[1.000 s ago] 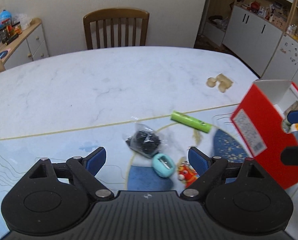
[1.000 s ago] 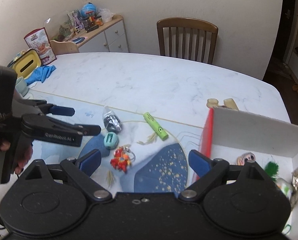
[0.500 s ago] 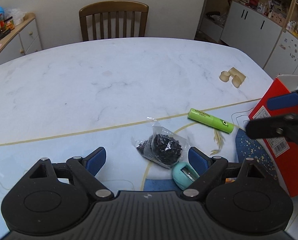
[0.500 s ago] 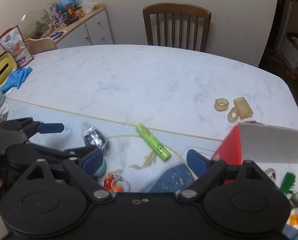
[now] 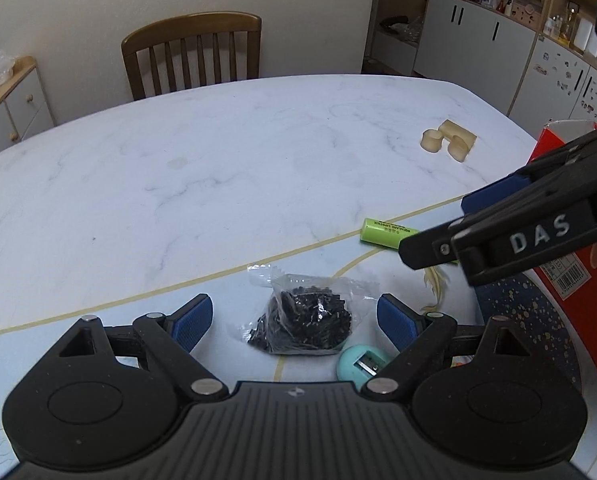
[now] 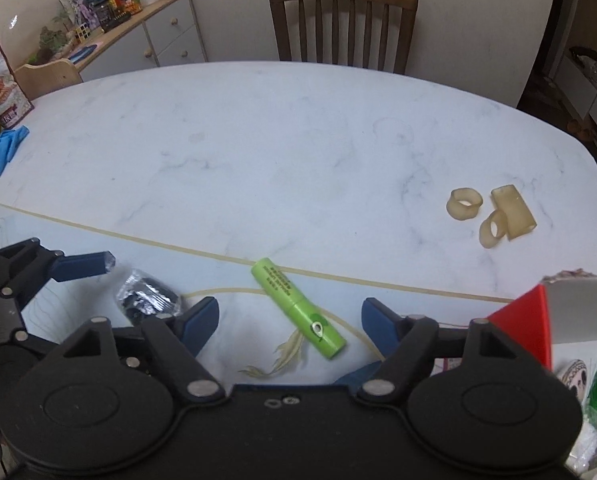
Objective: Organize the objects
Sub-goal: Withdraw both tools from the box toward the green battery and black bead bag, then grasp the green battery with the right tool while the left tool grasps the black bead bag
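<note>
1. The green tube [image 6: 298, 307] lies flat on the marble table [image 6: 298, 152]. In the right wrist view its long axis runs on a diagonal, from a far-left end crossing the tan line on the tabletop to a near-right end bearing a small round mark.
2. The right gripper [image 6: 290, 322] has its blue fingers [image 6: 200, 322] spread to either side of the tube and its jaws are closing; the tube sits in the gap, nearer the right finger, and neither pad touches it.
3. The clear bag of black bits [image 5: 300, 322] rests in a crumpled heap on the pale blue mat [image 5: 226, 292], with no clear long axis.
4. The left gripper [image 5: 294, 322] holds its fingers [image 5: 190, 322] wide apart, the bag lying between them and touching neither.
5. A teal sharpener [image 5: 360, 364] lies just near-right of the bag, by the right finger.
6. The red box [image 5: 570, 280] stands at the right, and tan rings [image 6: 492, 216] lie far right on the table.
</note>
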### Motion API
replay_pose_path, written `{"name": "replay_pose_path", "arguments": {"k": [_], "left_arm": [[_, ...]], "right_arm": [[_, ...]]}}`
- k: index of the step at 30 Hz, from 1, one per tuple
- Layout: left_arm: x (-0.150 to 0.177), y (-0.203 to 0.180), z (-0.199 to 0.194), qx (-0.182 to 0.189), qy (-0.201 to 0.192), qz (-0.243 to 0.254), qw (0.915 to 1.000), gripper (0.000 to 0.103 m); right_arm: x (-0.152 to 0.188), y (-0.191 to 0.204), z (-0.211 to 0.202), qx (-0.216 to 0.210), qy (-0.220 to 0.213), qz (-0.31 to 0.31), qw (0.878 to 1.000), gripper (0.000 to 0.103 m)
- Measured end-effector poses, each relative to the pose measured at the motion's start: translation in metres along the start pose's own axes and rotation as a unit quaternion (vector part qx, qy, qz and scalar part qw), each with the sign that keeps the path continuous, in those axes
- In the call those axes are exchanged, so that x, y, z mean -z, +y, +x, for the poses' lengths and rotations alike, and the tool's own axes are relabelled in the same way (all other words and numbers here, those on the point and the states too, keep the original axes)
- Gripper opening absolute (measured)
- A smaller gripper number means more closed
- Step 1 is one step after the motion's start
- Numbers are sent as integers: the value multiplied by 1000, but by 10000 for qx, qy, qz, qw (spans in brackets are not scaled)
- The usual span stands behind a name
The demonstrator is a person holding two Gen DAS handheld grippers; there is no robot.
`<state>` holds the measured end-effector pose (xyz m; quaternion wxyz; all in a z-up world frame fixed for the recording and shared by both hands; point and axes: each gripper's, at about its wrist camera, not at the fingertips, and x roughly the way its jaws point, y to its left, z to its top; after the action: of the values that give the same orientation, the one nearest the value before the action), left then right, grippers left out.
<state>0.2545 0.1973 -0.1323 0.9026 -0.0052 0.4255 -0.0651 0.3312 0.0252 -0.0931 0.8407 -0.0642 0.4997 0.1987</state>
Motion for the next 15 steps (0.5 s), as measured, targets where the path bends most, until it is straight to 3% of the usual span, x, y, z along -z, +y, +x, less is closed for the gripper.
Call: {"name": "replay_pose_path", "arguments": {"k": [6, 11, 15], "left_arm": [[-1, 4, 4, -11, -53, 13, 10000, 88], [1, 5, 7, -5, -20, -4, 10000, 70], [3, 8, 5, 66, -71, 25, 10000, 68]], "right_arm": [[0, -4, 16, 21, 136, -22, 9999, 68], [-1, -2, 25, 14, 167, -88, 9998, 60], [-1, 1, 30, 10, 174, -140, 9997, 51]]}}
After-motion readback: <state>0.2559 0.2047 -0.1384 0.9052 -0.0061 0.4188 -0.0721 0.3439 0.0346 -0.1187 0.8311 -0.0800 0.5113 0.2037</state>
